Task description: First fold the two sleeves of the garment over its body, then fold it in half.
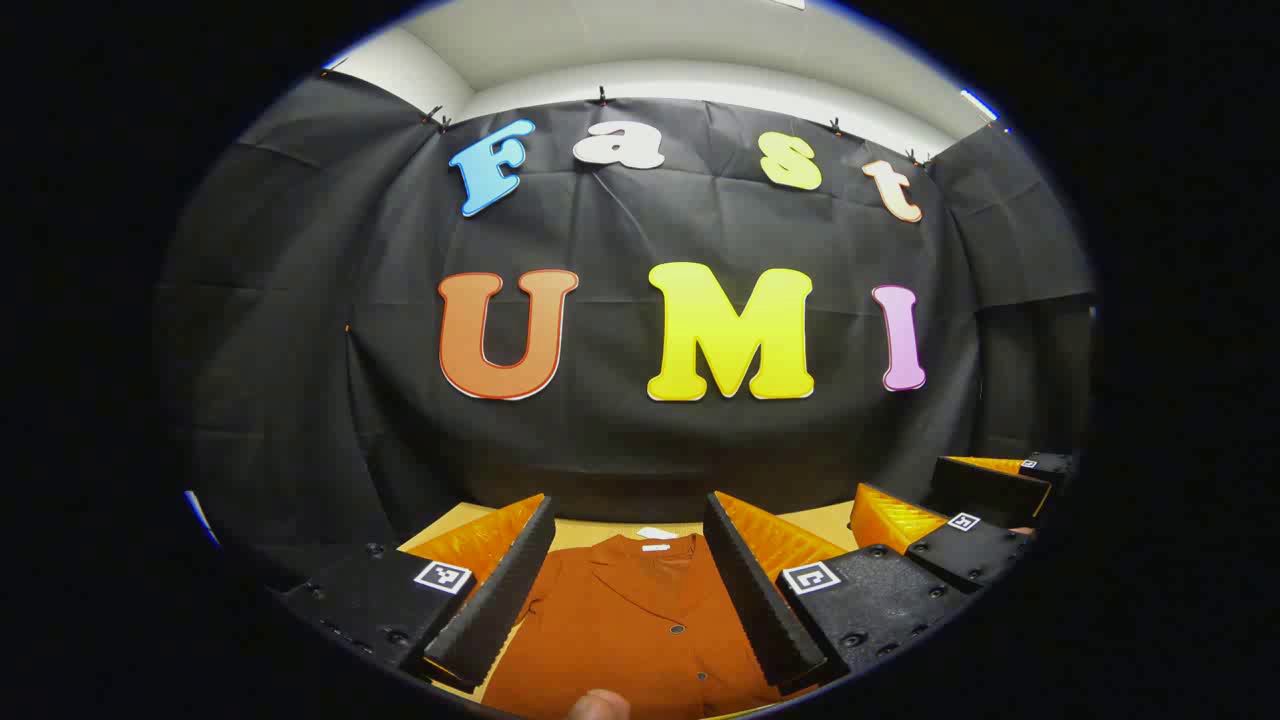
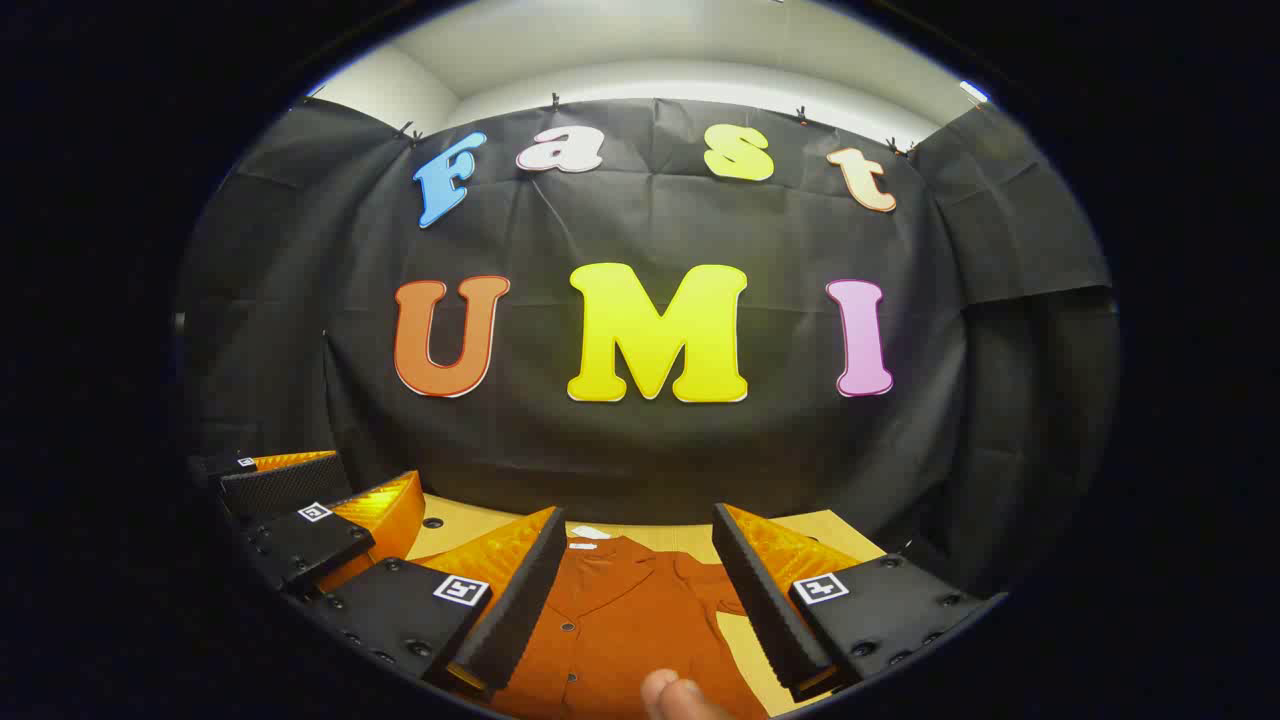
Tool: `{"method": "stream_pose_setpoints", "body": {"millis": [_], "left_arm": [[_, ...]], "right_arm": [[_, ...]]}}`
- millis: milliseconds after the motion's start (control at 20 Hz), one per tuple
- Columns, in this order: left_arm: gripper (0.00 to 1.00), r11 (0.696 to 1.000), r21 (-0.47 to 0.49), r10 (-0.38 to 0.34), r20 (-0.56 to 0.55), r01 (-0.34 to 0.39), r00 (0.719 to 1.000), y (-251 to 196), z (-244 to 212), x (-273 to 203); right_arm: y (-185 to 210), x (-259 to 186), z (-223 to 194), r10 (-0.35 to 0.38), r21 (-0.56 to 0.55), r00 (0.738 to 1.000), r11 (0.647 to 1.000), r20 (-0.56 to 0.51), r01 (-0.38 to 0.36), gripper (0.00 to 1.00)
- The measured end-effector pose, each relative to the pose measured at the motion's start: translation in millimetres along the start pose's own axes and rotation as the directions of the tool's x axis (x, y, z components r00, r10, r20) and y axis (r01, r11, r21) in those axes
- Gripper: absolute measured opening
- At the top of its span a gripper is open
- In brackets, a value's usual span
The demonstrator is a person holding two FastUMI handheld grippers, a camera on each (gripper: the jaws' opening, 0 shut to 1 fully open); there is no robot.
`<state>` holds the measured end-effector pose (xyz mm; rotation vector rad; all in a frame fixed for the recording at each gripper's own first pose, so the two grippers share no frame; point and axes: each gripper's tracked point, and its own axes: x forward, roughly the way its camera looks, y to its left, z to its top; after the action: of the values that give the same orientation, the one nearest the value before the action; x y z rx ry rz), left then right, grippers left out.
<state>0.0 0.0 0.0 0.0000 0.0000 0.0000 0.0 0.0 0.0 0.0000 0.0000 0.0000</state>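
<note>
Each hand-held gripper, left (image 1: pixel 630 585) and right (image 2: pixel 635 590), is held spread wide and grasping nothing above a shirt (image 1: pixel 640 620) laid on the tabletop (image 1: pixel 830 520).

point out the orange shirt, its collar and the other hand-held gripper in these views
orange shirt (image 1: pixel 640 630): left gripper view, on the front panel beside the button placket.
collar (image 2: pixel 612 562): right gripper view, on the collar's fold.
right hand-held gripper (image 1: pixel 935 505): left gripper view, midway between its fingertips, at the right edge.
</note>
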Motion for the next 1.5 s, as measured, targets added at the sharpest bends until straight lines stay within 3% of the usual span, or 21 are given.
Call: {"method": "stream_pose_setpoints", "body": {"millis": [800, 950, 1150, 1350, 1400, 1500], "left_arm": [[0.97, 1.000, -0.015, 0.004, -0.040, -0.005, 0.999, -17.4, -10.3, 4.5], [0.97, 1.000, -0.014, 0.020, -0.020, -0.020, 1.000, -18.3, -4.0, 6.3], [0.97, 0.999, -0.029, 0.037, -0.002, -0.037, 0.999, -26.4, -0.5, 11.4], [0.97, 0.998, -0.050, 0.038, 0.007, -0.038, 0.999, -45.7, -0.3, 16.3], [1.00, 0.998, -0.054, 0.022, 0.004, -0.022, 1.000, -55.4, -0.5, 16.6], [0.97, 0.999, -0.049, 0.023, 0.005, -0.022, 1.000, -66.9, -2.1, 17.4]], "right_arm": [[-28.2, 15.5, -2.7, -0.019, 0.018, 1.000, 1.000, -0.003, 0.019, 0.94], [-70.7, 37.1, -3.1, -0.093, 0.027, 0.996, 0.995, -0.004, 0.093, 0.94], [-168.5, 74.4, -22.5, -0.252, 0.002, 0.966, 0.968, -0.053, 0.252, 0.94], [-269.6, 108.9, -68.1, -0.365, -0.039, 0.920, 0.931, -0.146, 0.363, 0.94], [-295.2, 115.7, -85.1, -0.391, -0.044, 0.902, 0.920, -0.182, 0.390, 0.94], [-342.7, 126.0, -123.6, -0.429, -0.064, 0.863, 0.901, -0.268, 0.428, 0.94]]}}
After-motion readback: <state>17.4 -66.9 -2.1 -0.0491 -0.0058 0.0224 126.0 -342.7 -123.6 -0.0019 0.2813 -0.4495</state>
